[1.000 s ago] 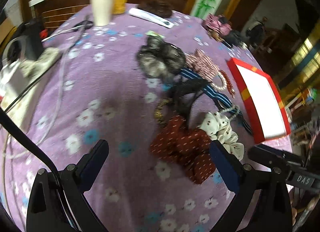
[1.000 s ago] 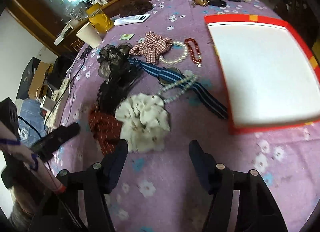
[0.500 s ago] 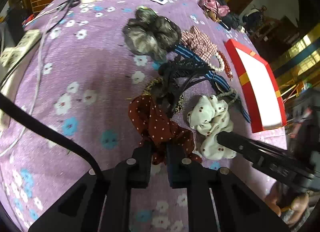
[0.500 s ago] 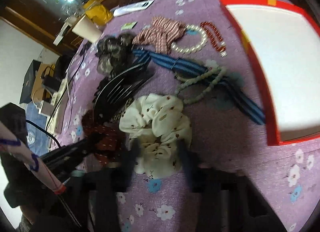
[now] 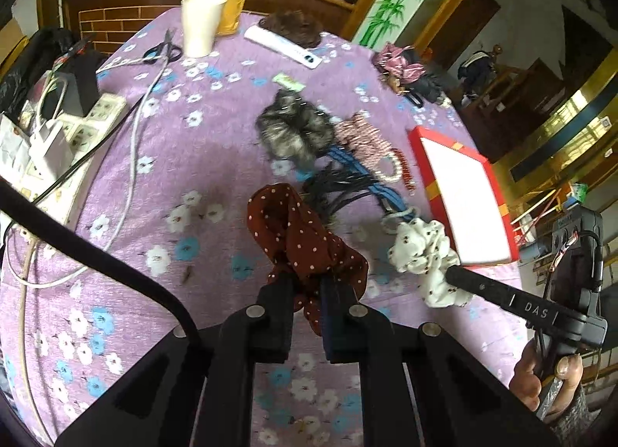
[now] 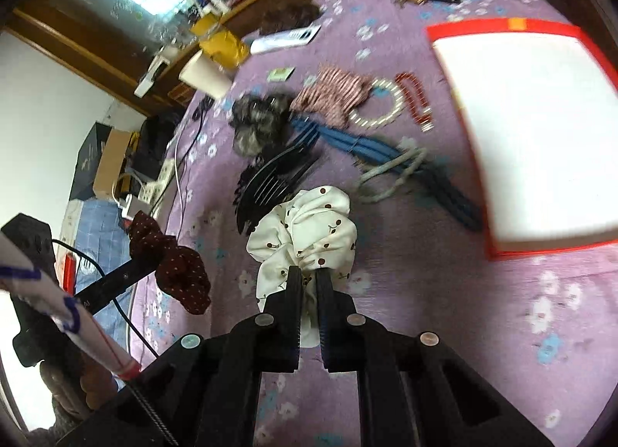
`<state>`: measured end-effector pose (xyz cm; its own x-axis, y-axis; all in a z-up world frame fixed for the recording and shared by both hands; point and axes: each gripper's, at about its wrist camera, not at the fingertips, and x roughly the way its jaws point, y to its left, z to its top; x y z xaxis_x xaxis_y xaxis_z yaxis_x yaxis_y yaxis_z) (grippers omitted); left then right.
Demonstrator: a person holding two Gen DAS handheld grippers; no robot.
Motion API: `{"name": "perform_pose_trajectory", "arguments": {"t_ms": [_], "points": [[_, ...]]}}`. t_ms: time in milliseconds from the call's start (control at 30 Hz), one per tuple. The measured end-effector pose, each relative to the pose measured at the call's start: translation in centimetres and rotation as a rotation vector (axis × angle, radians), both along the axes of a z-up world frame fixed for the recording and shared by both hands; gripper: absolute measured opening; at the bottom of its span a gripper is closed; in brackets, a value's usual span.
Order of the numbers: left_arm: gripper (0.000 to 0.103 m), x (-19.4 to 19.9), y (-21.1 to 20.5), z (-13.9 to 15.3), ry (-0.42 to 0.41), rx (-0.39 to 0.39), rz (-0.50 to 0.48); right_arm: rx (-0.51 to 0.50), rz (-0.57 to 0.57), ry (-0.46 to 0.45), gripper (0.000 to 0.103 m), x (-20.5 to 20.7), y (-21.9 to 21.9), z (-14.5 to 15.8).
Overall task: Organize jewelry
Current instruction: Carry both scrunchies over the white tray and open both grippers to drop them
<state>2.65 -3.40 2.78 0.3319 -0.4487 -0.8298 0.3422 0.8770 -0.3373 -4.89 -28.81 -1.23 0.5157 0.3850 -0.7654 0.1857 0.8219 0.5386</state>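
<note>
The left gripper (image 5: 305,288) is pinching the dark red dotted scrunchie (image 5: 301,238), which is hanging above the purple flowered table (image 5: 193,161). The right gripper (image 6: 309,281) has just been closing and is pinching the white cherry scrunchie (image 6: 309,231). Past them, toward the middle of the table, a black comb (image 6: 270,184), a grey fuzzy scrunchie (image 6: 258,122), a blue striped band (image 6: 370,146), a pearl bracelet (image 6: 378,107) and red beads (image 6: 415,99) are lying close together. The red box with a white inside (image 6: 540,130) is sitting by the table's right edge. Only the left view is showing the scissors (image 5: 162,49) and white cup (image 5: 201,24) near the far edge.
</note>
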Motion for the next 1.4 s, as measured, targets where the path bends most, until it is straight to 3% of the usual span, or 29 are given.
{"name": "perform_pose_trajectory", "arguments": {"t_ms": [400, 567, 800, 1067, 1400], "points": [[0.011, -3.5, -10.8, 2.0, 0.009, -0.037, -0.137, -0.106, -0.133, -0.031, 0.007, -3.3, -12.4, 2.5], [0.011, -4.4, -17.5, 2.1, -0.008, -0.012, -0.191, -0.184, -0.163, -0.042, 0.007, -2.9, -18.2, 3.1], [0.011, -3.7, -25.0, 0.7, -0.033, 0.044, -0.219, -0.193, -0.207, -0.039, 0.007, -0.8, -24.5, 2.4], [0.011, 1.6, -29.7, -0.9, -0.064, 0.153, -0.164, -0.197, -0.221, -0.039, 0.007, 0.9, -27.7, 1.1], [0.011, 9.3, -34.4, -3.6, -0.079, 0.255, -0.137, -0.241, -0.231, -0.004, 0.007, 6.3, -30.5, -1.3]]}}
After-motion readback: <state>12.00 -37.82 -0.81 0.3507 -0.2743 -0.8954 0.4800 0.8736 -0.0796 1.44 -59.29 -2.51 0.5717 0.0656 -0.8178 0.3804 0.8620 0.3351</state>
